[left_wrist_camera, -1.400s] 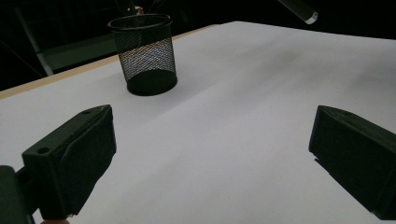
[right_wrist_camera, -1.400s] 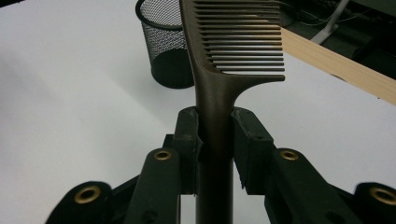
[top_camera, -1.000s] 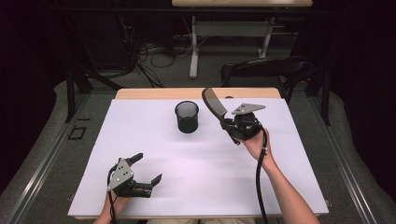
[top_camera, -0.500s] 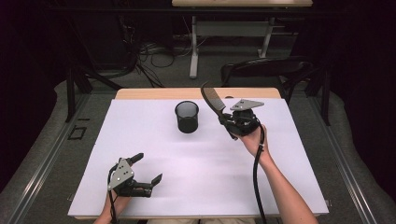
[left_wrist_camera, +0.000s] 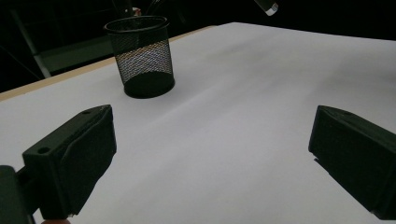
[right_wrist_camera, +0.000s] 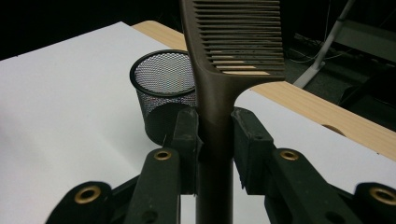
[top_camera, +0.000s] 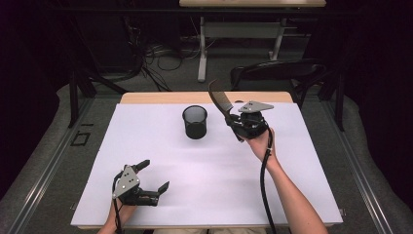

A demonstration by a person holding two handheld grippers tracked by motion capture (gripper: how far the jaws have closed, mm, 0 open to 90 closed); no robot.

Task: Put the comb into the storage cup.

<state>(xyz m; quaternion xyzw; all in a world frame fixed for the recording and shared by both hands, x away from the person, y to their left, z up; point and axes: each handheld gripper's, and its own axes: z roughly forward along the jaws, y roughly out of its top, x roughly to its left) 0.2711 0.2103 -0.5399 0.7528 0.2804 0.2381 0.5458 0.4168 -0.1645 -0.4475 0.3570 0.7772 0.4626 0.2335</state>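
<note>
- The desk [top_camera: 146, 146] has a white top with a wooden strip along its far edge; cables and a chair lie on the floor beyond it.
- The right hand-held gripper [top_camera: 238, 127] is held above the far right part of the desk, just to the right of the cup. Its jaws are pressed on the comb's handle, one on each side, as the right gripper view [right_wrist_camera: 215, 140] shows plainly.
- The left hand-held gripper [top_camera: 153, 175] sits low at the near left of the desk, well apart from the cup. Its jaws are spread wide with nothing between them; in the left gripper view [left_wrist_camera: 212, 158] bare white desk shows in the gap.
- The cup [top_camera: 195, 122], a black mesh pot, stands upright on the desk's far middle. It looks empty in the right gripper view [right_wrist_camera: 163, 88].
- The comb [top_camera: 220, 102] is dark brown and is held in the air, clear of the desk. Its toothed end rises up and away from the right hand-held gripper, leaning toward the cup's side, but it is beside the cup and not over its mouth.
</note>
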